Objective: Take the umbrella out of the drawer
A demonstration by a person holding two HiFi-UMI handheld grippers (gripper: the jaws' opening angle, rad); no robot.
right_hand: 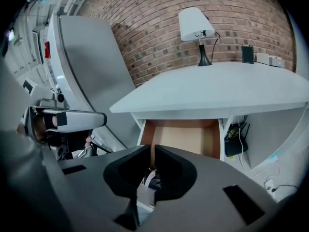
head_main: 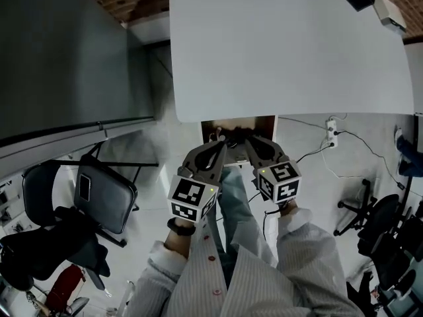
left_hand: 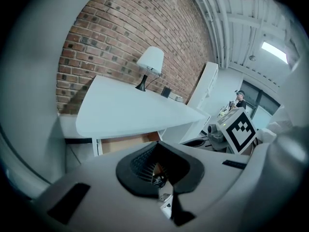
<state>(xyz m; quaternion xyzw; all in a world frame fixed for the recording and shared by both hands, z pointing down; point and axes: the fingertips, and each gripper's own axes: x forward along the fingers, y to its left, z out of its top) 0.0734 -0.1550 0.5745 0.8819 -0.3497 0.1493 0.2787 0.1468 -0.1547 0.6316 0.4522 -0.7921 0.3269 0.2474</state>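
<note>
Left gripper (head_main: 220, 145) and right gripper (head_main: 251, 141), jaws pressed together, hover over umbrella (head_main: 236, 135) in drawer (head_main: 265, 125).

The white desk (right_hand: 217, 91) bears a lamp (right_hand: 195, 30) at its far edge. A dark panel (right_hand: 247, 54) and a white box (right_hand: 269, 59) share that edge.

We see a brick wall (right_hand: 159, 28) behind a white desk (head_main: 284, 45) bearing a lamp (right_hand: 195, 25); a dark chair (head_main: 102, 200) stands nearby.
</note>
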